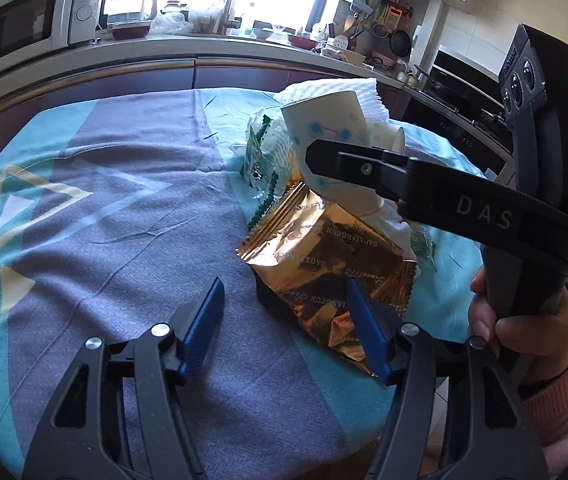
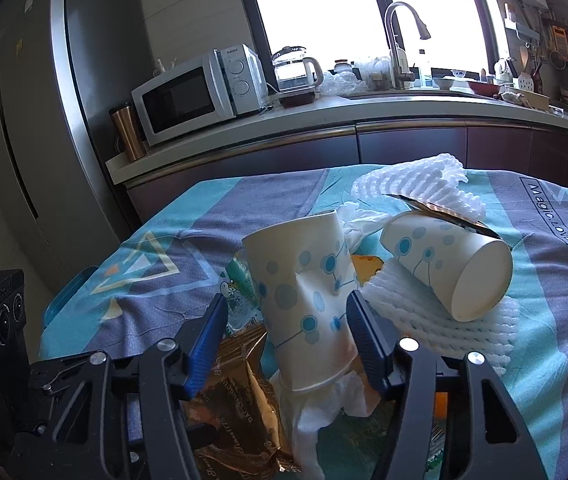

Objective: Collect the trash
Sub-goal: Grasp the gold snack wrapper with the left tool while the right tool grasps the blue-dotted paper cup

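Nearest the right wrist camera, right gripper (image 2: 285, 314) spread open, blue pads either side of dented paper cup (image 2: 303, 292), contact not clear. Under it, white tissue (image 2: 315, 412) and gold wrapper (image 2: 236, 392) on the tablecloth (image 2: 164, 292). Left gripper (image 1: 284, 300) open too, above the wrapper edge. Farther, second cup (image 2: 447, 264) lying on white foam net (image 2: 435, 312). Behind, microwave (image 2: 200, 92) on counter.

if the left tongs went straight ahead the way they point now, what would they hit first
Most likely the gold wrapper: it lies right ahead, its near edge already beside the right finger of the open left tongs. The dented cup sits further back. Depth is unclear, so they might skim the cloth first.
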Motion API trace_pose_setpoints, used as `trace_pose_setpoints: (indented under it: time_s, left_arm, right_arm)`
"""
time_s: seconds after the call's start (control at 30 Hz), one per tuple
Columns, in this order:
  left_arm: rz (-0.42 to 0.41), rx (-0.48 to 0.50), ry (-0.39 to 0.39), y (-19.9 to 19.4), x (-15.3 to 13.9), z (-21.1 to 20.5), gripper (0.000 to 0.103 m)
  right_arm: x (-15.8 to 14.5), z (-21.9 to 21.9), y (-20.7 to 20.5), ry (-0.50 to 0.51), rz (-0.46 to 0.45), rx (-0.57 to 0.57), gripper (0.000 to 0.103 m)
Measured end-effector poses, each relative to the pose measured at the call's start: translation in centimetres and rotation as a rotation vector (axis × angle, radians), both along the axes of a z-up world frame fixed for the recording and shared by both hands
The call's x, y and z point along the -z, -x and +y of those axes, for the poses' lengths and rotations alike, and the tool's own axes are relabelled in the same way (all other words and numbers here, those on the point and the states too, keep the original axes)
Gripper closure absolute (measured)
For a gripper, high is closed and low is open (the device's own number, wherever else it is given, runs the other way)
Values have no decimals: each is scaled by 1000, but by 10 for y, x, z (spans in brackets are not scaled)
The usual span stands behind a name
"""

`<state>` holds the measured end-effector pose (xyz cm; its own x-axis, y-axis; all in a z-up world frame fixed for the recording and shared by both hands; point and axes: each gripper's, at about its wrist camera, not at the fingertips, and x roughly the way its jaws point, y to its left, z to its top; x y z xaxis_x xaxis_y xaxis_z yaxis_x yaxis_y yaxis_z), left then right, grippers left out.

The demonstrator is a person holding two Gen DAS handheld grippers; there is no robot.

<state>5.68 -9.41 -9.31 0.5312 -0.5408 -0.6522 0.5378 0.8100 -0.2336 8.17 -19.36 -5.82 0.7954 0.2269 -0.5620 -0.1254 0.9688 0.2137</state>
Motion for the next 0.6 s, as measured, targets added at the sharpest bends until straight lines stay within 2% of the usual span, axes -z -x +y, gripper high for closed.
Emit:
trace_pose_setpoints:
  time_s: [0.03, 0.1, 0.13, 0.27, 0.6]
  left_arm:
    - [4, 10, 4, -1, 0, -1, 50]
    - [28, 29, 29, -4, 1, -3, 67]
    - [36, 32, 36, -5, 2, -2, 71]
    - [54, 27, 52, -9, 2, 0, 99]
    - [30, 33, 93, -3, -9, 9, 102]
  right_arm:
    - [1, -1, 0, -6, 3, 0, 51]
    - [1, -4, 1, -16, 5, 3, 55]
    - [1, -6, 1, -22, 5, 3, 61]
    - [-1, -13, 5, -53, -3, 1, 65]
    - [-11, -20, 18, -112, -44, -16, 68]
